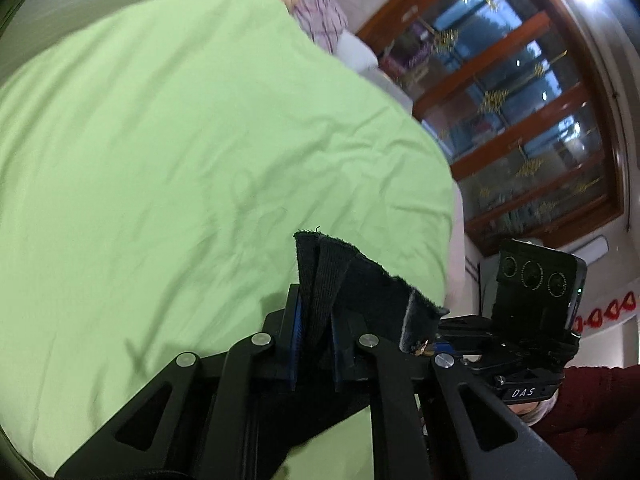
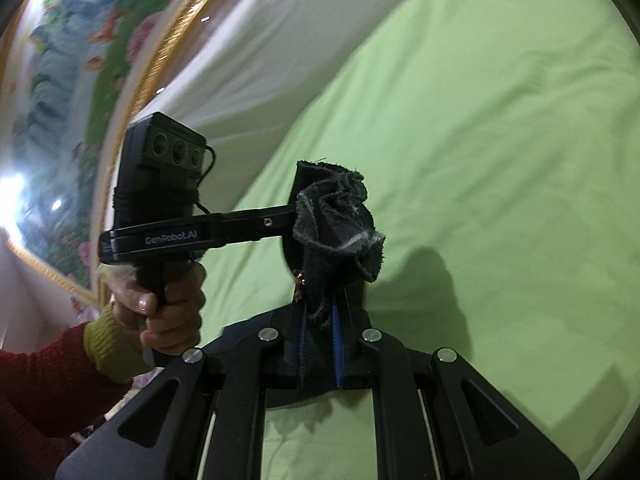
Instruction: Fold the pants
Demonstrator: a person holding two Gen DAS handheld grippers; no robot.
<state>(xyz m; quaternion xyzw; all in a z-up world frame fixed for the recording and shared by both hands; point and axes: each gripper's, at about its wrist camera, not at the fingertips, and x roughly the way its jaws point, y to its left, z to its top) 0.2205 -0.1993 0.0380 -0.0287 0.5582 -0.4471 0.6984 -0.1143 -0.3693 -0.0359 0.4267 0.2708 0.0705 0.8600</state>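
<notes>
The left gripper (image 1: 316, 340) is clamped tight on a bunched edge of the dark pants (image 1: 352, 280), lifted above the green sheet (image 1: 180, 140). The right gripper (image 2: 320, 344) is likewise closed hard on a crumpled wad of the pants (image 2: 336, 220), also raised over the sheet (image 2: 480, 140). The two grippers sit just beside each other, both holding the same edge of cloth. The person's left hand (image 2: 160, 304) grips its handle off the sheet's edge. Beyond the sheet stands a wooden glass cabinet (image 1: 520, 120).
</notes>
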